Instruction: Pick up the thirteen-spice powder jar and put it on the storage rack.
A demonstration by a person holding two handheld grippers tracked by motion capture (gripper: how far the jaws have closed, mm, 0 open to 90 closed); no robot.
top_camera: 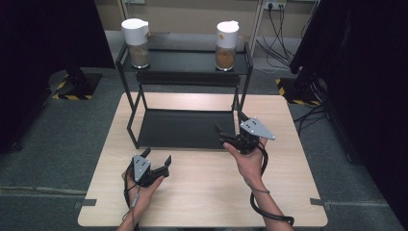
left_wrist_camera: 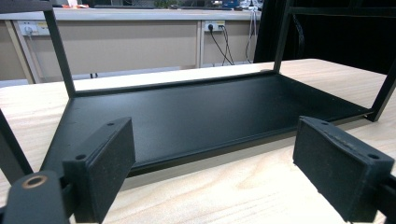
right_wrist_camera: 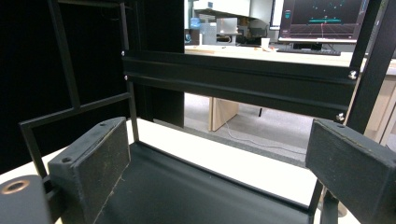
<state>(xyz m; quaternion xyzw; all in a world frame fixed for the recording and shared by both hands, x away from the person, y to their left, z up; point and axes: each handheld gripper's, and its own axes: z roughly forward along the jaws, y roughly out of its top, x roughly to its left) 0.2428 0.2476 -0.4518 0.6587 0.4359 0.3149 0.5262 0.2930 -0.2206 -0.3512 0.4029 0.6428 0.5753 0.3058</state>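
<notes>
Holding both tongs wide open, empty: left gripper point(top_camera: 156, 163) near rack point(top_camera: 185, 127) front, right gripper point(top_camera: 230, 131) at its right post. Jars point(top_camera: 135, 42), point(top_camera: 226, 44) on far top shelf, untouched; I judge nothing moved yet.

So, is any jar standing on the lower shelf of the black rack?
No, both jars stand on the top shelf.

Jaws spread wide before the black rack shelf point(left_wrist_camera: 205, 112) on the table point(left_wrist_camera: 224, 186).
</notes>
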